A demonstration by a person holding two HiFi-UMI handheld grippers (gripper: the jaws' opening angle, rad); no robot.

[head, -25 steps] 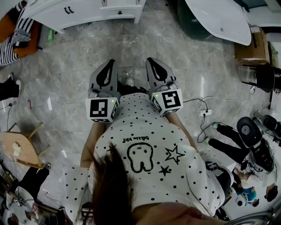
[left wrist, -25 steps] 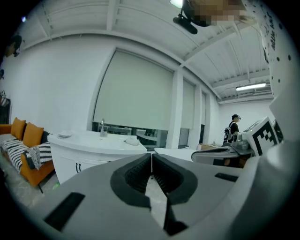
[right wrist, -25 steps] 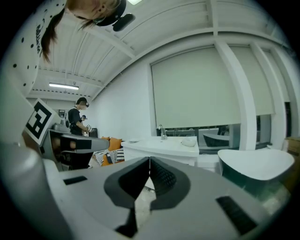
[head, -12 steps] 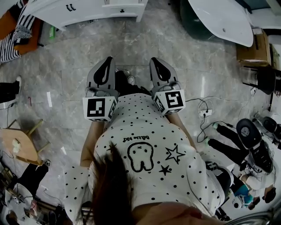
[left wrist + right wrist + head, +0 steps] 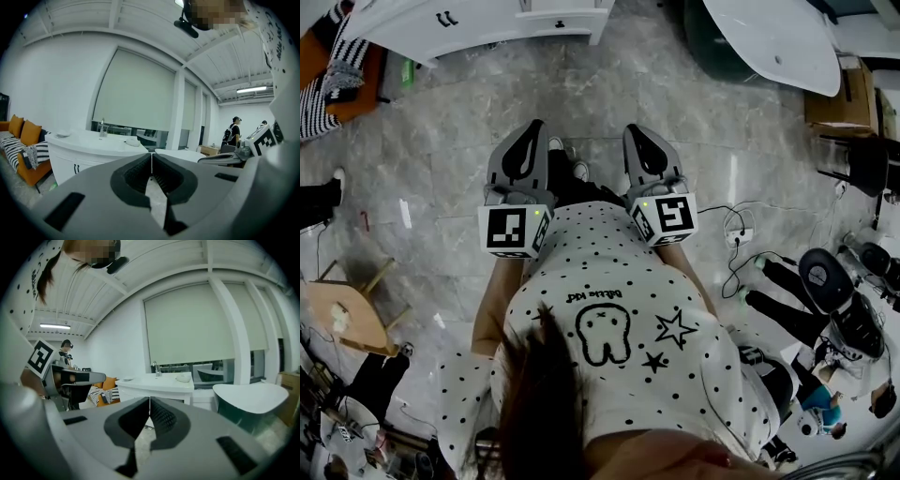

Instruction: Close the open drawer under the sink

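Up at the far edge of the head view sits the white vanity (image 5: 478,23). The drawer (image 5: 558,21) is on its right part, dark handle on the front. It seems to stick out a bit past the cabinet face, but honestly it's hard to tell from this high up.

Between it and the person there's a wide stretch of grey marble floor (image 5: 581,94), so the drawer is well apart from both grippers. That lane has an orange sofa (image 5: 366,94) on its left and a bathtub (image 5: 769,37) on its right. Cables (image 5: 736,234) and a wooden stool (image 5: 342,319) lie off to the sides, nearer the person.

The left gripper (image 5: 532,127) and right gripper (image 5: 635,129) sit side by side at waist level, both clenched with nothing between the jaws.

On the vanity top there's a faucet (image 5: 101,126) with a small white thing (image 5: 132,142) near it. A cardboard box (image 5: 839,98) stands by the tub, contents not visible.
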